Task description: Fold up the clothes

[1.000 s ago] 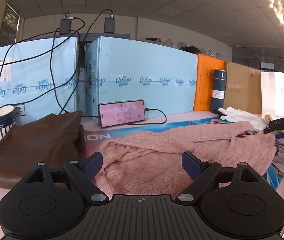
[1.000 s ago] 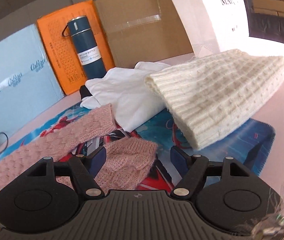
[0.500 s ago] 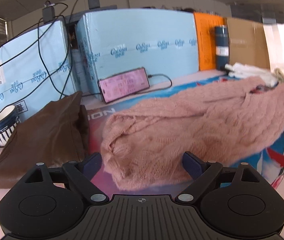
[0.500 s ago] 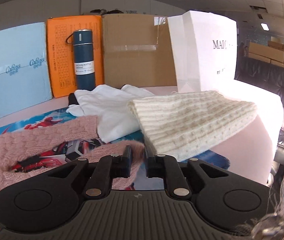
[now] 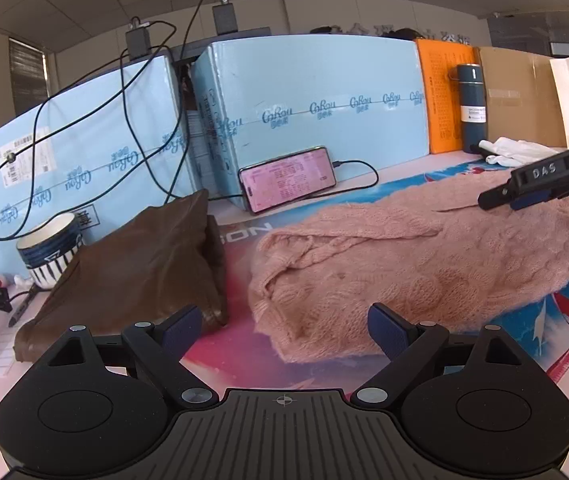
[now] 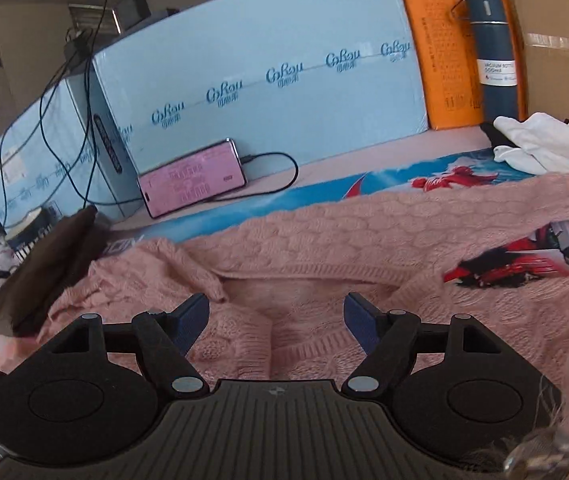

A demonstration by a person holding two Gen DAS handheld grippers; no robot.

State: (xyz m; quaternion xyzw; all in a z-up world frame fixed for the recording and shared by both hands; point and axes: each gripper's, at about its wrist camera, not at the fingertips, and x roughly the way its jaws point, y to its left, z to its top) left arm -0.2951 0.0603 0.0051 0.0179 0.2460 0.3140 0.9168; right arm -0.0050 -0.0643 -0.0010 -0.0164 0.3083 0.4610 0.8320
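Note:
A pink cable-knit sweater point(image 5: 404, 264) lies spread on the printed mat point(image 5: 236, 356); it also fills the right wrist view point(image 6: 364, 240). My left gripper point(image 5: 284, 328) is open and empty, just short of the sweater's near left edge. My right gripper point(image 6: 276, 318) is open and empty, low over the sweater's folded middle; it also shows in the left wrist view point(image 5: 496, 202) at the sweater's right end. A folded brown garment point(image 5: 136, 264) lies left of the sweater.
Blue foam boxes point(image 5: 316, 104) with cables stand behind, a charging phone point(image 5: 288, 184) leaning on them. A striped cup point(image 5: 48, 252) stands far left. A blue bottle point(image 6: 496, 56), an orange box point(image 6: 440, 40) and white cloths point(image 6: 544, 144) are at the back right.
My right gripper was shut on the sweater's cuff, carried it leftward over the sweater and has opened. My left gripper stayed open and drew back a little.

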